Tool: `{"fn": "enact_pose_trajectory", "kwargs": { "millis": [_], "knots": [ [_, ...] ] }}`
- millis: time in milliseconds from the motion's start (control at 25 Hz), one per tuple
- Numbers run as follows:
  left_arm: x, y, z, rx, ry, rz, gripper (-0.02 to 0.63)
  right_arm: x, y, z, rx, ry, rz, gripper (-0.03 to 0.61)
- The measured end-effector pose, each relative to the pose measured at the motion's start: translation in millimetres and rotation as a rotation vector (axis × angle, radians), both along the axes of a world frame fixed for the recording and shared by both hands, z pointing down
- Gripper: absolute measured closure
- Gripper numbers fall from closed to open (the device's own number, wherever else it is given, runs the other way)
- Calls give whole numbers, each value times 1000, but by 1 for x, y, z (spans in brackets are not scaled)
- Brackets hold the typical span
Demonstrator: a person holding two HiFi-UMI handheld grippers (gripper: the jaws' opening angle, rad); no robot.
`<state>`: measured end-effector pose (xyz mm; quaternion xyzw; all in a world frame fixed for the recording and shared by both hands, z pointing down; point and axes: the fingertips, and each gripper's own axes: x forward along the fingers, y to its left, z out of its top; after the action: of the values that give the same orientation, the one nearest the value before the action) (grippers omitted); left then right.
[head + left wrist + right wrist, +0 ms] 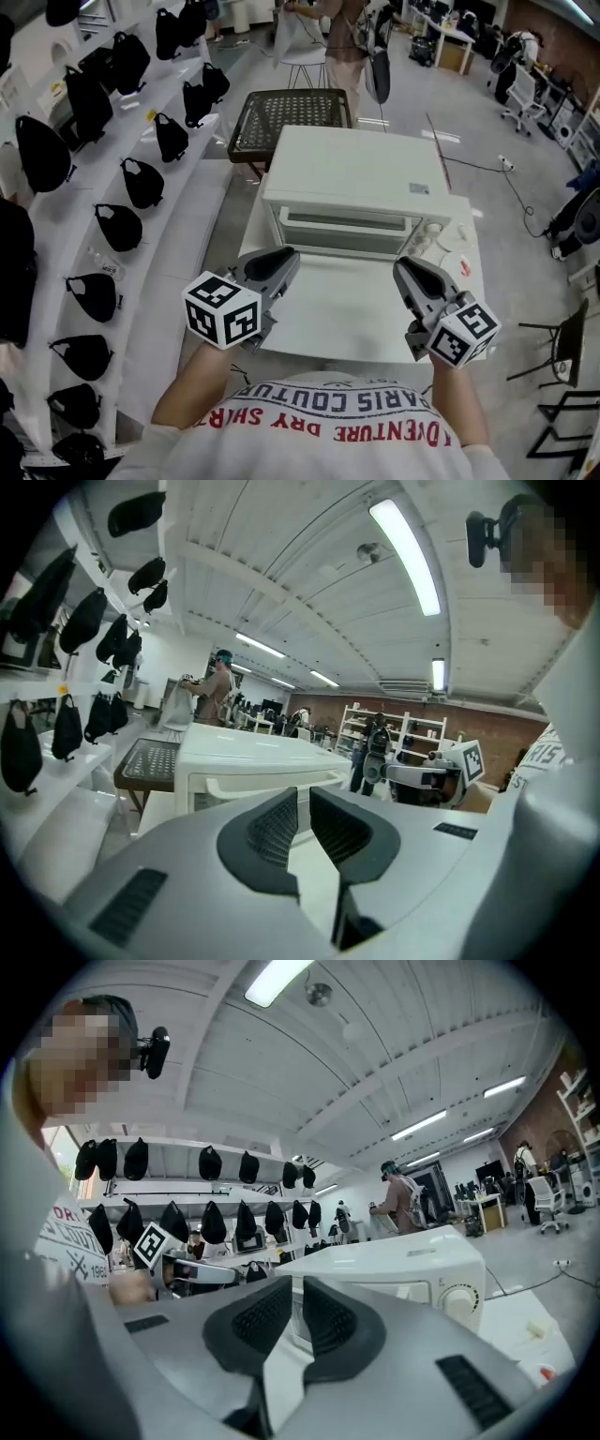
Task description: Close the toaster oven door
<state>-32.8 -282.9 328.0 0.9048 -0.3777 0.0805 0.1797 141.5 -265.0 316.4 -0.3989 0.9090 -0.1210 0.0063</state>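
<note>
The head camera looked steeply down on the tabletop (314,323) from 6 o'clock. Cameras riding the left gripper (284,257) and right gripper (405,269) faced nearly level toward 12 o'clock. All views shared the nearby toaster oven (352,178).

light: bright ceiling tubes (405,557) | edges: fisheye-warped | focus: sharp

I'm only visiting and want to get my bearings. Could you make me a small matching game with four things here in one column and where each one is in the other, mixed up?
Things:
1. toaster oven
2. mesh-topped table
3. black bags
4. left tongs

Places:
A. along the white shelves at the left
B. behind the oven
C. on the white table, in the middle
D. lower left, in front of the oven, holding nothing

Pairs: 1-C, 2-B, 3-A, 4-D
</note>
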Motion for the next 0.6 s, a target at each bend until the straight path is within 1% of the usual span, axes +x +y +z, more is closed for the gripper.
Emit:
{"fn": "enact_pose_trajectory", "kwargs": {
  "millis": [120, 320, 360, 480, 600],
  "knots": [
    [10, 28, -5, -11, 48, 57, 563, -11, 25, -1, 1, -28, -23, 541],
    [25, 61, -17, 9, 163, 135, 572, -23, 56, -3, 7, -67, -58, 549],
    [26, 66, -18, 13, 177, 143, 575, -24, 61, -3, 5, -74, -67, 551],
    [31, 80, -18, 23, 178, 162, 580, -27, 73, 0, -3, -86, -84, 554],
    [34, 92, -15, 14, 174, 177, 580, -29, 83, 4, -12, -86, -89, 555]
  ]
}}
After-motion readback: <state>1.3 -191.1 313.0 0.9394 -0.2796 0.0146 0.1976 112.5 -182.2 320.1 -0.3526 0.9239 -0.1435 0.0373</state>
